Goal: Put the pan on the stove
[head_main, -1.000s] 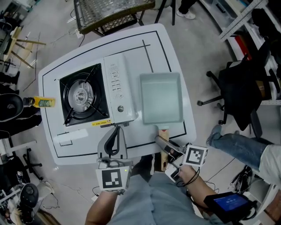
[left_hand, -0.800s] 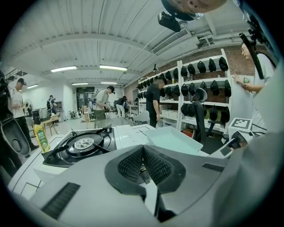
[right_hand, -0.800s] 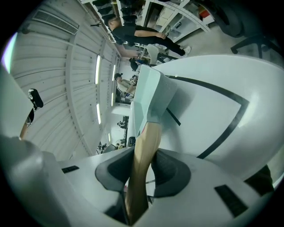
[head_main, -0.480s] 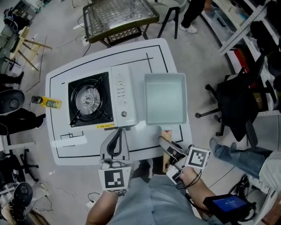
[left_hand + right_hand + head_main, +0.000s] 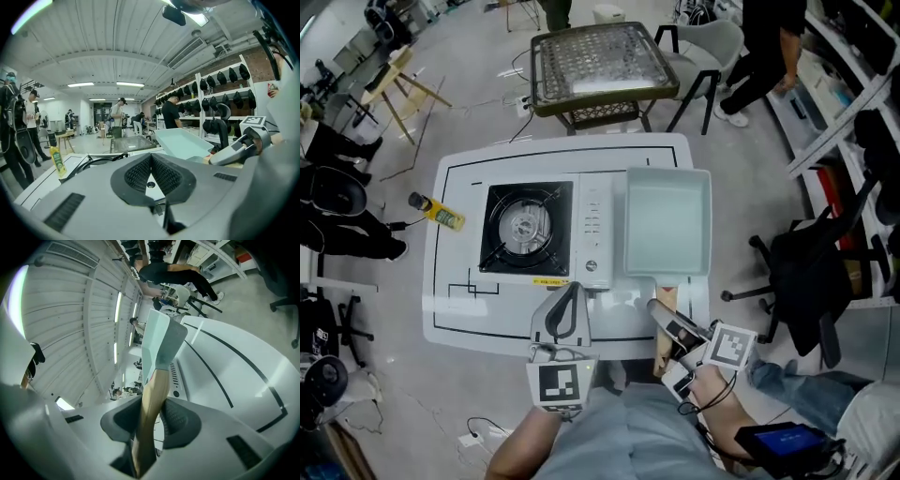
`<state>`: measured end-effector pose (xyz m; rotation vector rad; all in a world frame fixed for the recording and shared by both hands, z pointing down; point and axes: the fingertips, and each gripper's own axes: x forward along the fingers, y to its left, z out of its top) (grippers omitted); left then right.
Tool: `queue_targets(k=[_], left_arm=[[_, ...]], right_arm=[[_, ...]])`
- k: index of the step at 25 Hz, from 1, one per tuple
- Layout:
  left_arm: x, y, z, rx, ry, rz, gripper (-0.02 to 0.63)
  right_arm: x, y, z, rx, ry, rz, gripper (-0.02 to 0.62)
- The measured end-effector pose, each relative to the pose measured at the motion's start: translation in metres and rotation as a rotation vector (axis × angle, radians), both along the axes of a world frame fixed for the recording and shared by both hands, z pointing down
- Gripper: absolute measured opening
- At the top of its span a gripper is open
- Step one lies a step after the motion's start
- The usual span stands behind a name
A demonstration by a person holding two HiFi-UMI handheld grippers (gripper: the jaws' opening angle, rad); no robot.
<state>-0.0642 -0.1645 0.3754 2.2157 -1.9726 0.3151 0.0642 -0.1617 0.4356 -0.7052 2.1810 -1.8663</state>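
The right gripper (image 5: pixel 667 321) is closed tight on the wooden handle (image 5: pixel 666 295) of the pan (image 5: pixel 667 220). In the right gripper view the brown handle (image 5: pixel 152 394) runs right between the two jaws of that gripper (image 5: pixel 152 416), and both jaws press on it.

The pan is square and pale green, and it has nothing in it. It is not on the burner (image 5: pixel 523 228). It sits to the right of it, with its left edge next to the knob side of the gas stove (image 5: pixel 586 230). I cannot tell if its bottom touches the white table (image 5: pixel 459 309).

The left gripper (image 5: pixel 570 291) is in front of the stove, near the table's front edge. Its jaws are closed together with nothing between them (the left gripper view shows their tips (image 5: pixel 150 157) meeting).

A yellow bottle (image 5: pixel 441 214) lies on the floor just left of the table. Beyond the table stands a small table with a wire mesh top (image 5: pixel 600 66). A black office chair (image 5: pixel 811 272) is on the right.
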Motion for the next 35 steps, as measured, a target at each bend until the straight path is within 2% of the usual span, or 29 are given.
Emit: queue_targets(k=[10, 17, 26, 35], left_arm=[[-0.024, -0.004, -0.012, 0.040, 0.007, -0.159, 0.018], [-0.039, -0.004, -0.020, 0.051, -0.005, -0.236, 0.018], [-0.076, -0.006, -0.019, 0.055, 0.000, -0.250, 0.018], [-0.135, -0.002, -0.020, 0.062, 0.016, -0.192, 0.018]], right_arm=[[-0.029, -0.029, -0.022, 0.066, -0.015, -0.149, 0.133], [-0.048, -0.042, -0.027, 0.057, -0.029, -0.221, 0.133], [-0.088, -0.046, -0.027, 0.079, -0.007, -0.258, 0.133], [-0.149, -0.035, -0.030, 0.061, -0.007, -0.197, 0.133]])
